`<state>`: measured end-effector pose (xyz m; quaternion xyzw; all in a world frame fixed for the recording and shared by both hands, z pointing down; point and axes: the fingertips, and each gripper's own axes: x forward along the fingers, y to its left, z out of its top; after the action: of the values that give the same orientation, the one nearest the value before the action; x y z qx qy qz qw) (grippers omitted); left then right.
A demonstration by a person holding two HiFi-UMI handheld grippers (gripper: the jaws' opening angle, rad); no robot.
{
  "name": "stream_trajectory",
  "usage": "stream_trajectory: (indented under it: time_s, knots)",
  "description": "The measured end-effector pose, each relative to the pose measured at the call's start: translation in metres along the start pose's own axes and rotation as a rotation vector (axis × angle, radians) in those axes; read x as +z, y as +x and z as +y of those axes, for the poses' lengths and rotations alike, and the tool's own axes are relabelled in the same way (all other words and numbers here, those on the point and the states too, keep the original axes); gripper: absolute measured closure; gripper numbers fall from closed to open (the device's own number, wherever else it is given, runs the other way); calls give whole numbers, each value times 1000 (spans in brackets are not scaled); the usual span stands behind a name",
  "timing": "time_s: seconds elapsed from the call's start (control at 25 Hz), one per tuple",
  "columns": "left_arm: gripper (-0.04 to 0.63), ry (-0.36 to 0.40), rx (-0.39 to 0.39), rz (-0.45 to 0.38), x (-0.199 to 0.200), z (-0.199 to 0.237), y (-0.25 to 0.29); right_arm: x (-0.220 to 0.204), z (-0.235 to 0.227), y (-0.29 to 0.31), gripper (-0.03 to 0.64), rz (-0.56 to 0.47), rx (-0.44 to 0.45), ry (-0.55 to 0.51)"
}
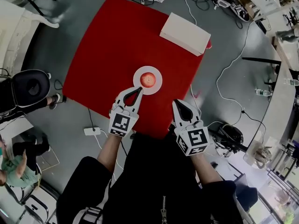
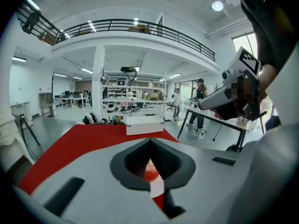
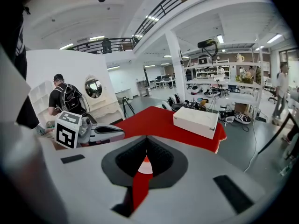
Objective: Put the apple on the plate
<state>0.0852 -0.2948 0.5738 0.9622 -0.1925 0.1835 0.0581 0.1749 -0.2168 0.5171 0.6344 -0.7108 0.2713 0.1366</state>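
Head view was taken first: a round red apple (image 1: pixel 148 80) was seen resting on a small round white plate (image 1: pixel 157 73) on the red-covered table (image 1: pixel 107 45), and a flat white rectangular box (image 1: pixel 185 33) was set at the far corner. The left gripper (image 1: pixel 138 90) was held by the plate's near rim, with the right gripper (image 1: pixel 177 103) held apart from it. In the left gripper view, the jaws were seen closed and empty, and the apple was glimpsed beyond them. In the right gripper view, the jaws were likewise pressed together on nothing.
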Motion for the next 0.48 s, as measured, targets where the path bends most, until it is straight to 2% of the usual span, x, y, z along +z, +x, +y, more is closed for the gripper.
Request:
stream_trajectory:
  time_s: [0.12, 0.48]
  knots:
    - [589, -28, 25, 5, 11, 2, -12, 11, 7, 6, 606, -17, 33, -15]
    - [589, -40, 143, -6, 41, 1, -51, 32, 23, 15, 606, -57, 150, -82]
